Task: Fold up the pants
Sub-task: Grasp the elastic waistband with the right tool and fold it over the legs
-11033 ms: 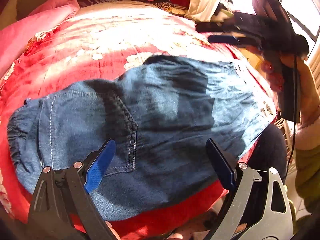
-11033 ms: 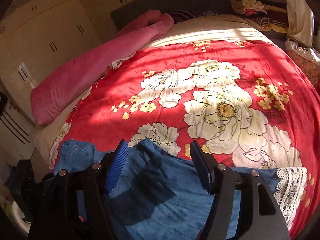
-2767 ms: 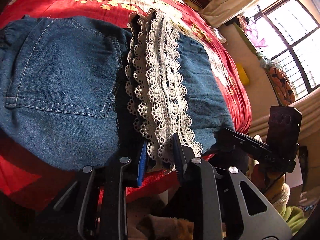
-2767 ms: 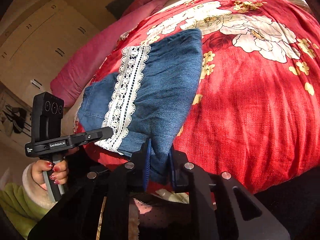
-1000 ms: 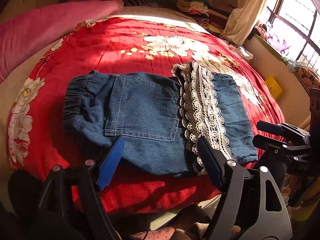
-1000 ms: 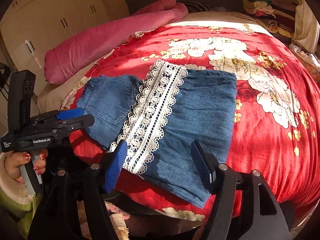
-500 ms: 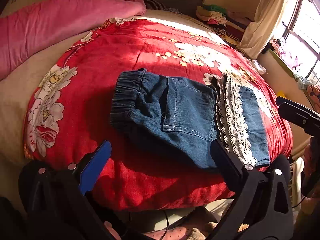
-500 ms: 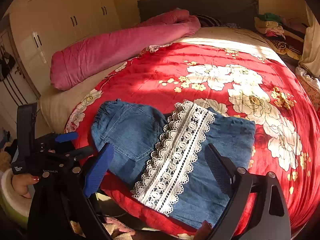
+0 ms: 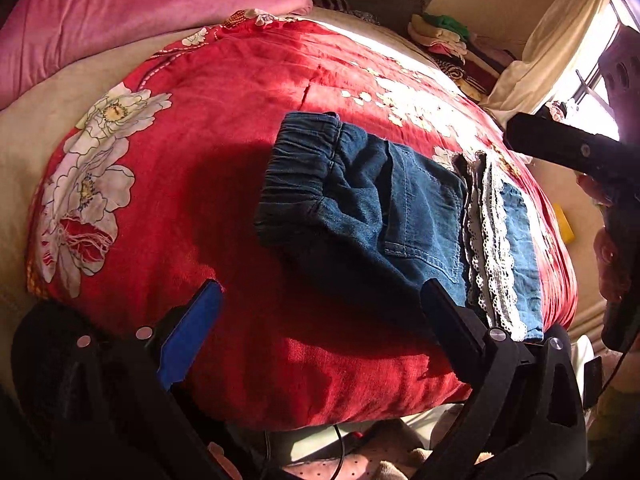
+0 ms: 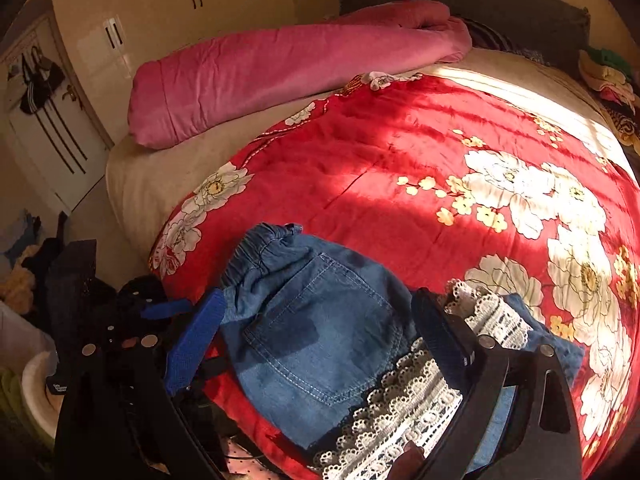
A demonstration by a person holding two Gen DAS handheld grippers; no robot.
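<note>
Denim pants (image 9: 384, 216), folded w/ the lace hem (image 9: 494, 256) on top, lie near the front edge of the red flowered blanket (image 9: 224, 128). My left gripper (image 9: 320, 320) & right gripper (image 10: 316, 332) both hang over them, jaws spread wide, holding nothing. Small white label on left gripper's handle, too blurry to read.

Open bedspread to the left, clutter along the edges

Bare red bedspread (image 9: 224, 128) lies free left of and beyond the folded pants (image 9: 384, 216); the pink bolster (image 10: 280, 76) walls off the far left side, stacked clothes (image 9: 444, 36) crowd the far corner, and the right claw (image 9: 568, 148) hangs just off the pants' lace end.
</note>
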